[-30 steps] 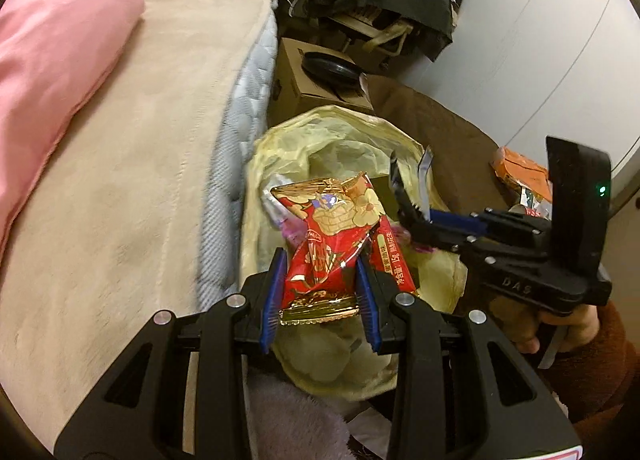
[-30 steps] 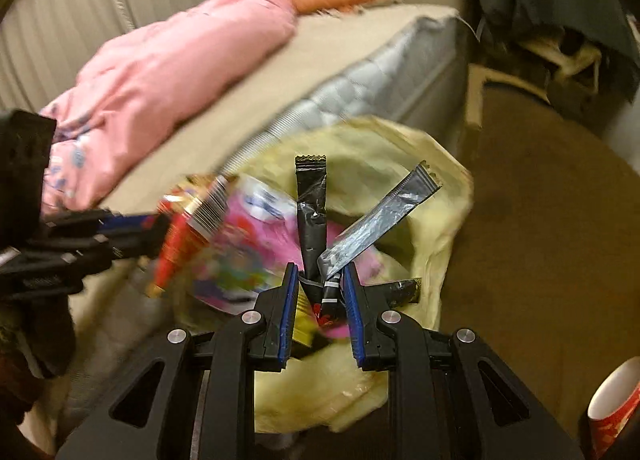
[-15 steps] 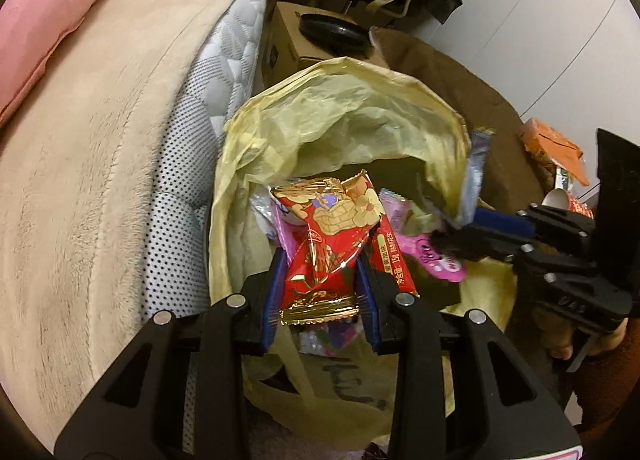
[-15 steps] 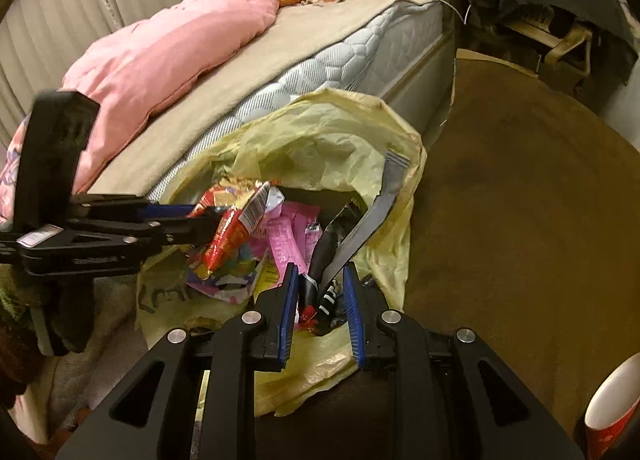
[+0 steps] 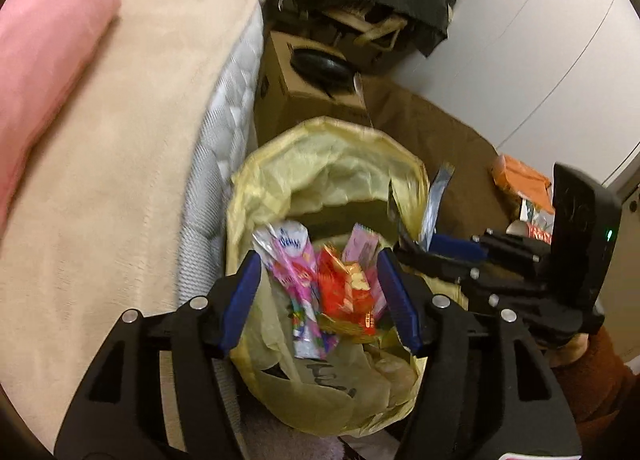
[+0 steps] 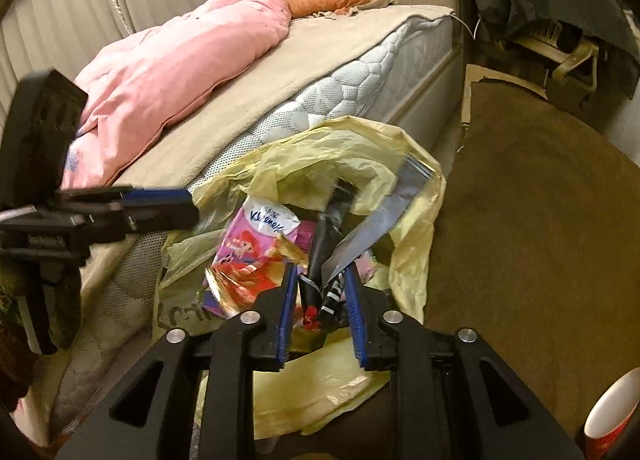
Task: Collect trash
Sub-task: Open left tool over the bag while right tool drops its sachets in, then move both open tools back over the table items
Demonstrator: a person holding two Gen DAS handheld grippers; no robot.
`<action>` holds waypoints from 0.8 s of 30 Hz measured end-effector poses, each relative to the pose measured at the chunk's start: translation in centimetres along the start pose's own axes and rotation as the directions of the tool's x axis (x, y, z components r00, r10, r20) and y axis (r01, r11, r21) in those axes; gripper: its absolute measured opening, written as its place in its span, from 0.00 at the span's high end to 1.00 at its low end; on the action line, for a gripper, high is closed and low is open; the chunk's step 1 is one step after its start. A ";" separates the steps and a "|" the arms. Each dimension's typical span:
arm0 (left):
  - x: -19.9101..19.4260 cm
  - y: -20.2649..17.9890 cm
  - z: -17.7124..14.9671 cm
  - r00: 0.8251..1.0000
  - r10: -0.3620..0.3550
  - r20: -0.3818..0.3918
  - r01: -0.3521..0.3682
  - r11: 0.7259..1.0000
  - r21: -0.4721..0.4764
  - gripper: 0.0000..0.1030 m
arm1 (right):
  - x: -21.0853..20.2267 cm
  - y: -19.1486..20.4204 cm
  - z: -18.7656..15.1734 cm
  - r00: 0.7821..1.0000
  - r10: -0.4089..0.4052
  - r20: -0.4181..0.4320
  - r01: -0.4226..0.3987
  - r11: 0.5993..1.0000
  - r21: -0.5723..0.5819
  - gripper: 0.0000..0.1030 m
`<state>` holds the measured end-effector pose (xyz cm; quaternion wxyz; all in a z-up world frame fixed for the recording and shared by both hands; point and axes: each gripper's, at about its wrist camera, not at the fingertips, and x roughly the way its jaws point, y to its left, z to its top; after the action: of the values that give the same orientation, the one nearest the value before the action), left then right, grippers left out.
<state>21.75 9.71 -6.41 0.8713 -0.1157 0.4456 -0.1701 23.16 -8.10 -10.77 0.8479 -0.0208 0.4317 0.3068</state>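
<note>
Only your right view shows the pink quilt (image 6: 172,72). Your left gripper (image 5: 320,296) jaws are opening, red snack wrapper (image 5: 344,292) loose inside the yellow plastic trash bag (image 5: 332,164). Your right gripper (image 6: 320,292) jaws, opening, flank black and silver sachets (image 6: 332,256).

Brown floor (image 6: 540,228) bears yellow bag (image 6: 336,148); bed (image 6: 240,108) bears pink quilt (image 6: 180,72).
</note>
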 end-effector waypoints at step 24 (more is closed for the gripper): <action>-6.0 -7.1 -1.3 0.968 0.066 0.242 -0.088 0.993 0.084 0.44 | -11.9 -1.1 -3.8 0.963 -0.197 0.184 0.187 0.980 0.070 0.50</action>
<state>16.10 5.58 -0.23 0.9289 -0.0769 0.3333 -0.1417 15.80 -16.16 -4.53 0.9113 -0.0110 0.3525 0.2125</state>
